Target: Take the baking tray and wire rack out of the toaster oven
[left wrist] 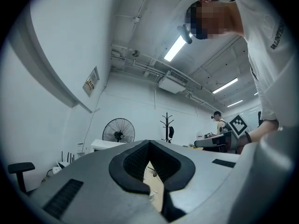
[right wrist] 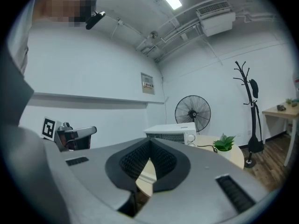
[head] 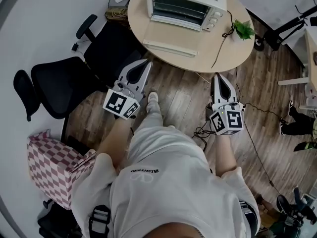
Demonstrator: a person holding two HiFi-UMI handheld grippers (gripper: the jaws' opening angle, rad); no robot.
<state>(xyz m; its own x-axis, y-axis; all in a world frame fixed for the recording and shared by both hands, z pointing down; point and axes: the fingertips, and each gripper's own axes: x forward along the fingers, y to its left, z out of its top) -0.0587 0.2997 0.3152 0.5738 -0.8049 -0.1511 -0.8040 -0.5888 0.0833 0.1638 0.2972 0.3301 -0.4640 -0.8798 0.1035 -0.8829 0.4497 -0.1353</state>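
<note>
A white toaster oven stands at the back of a round wooden table, its door folded down flat toward me. Shelves show inside its cavity; I cannot tell tray from rack. My left gripper hangs shut and empty over the floor, short of the table's near edge. My right gripper is also shut and empty, close to the table's front rim. From the right gripper view the oven sits ahead beyond the closed tips. The left gripper shows only shut tips against the room.
A black office chair stands left of the table. A small potted plant and a black cable lie on the table's right side. Cables trail on the wooden floor. A checked pink bag sits at lower left. A floor fan stands behind.
</note>
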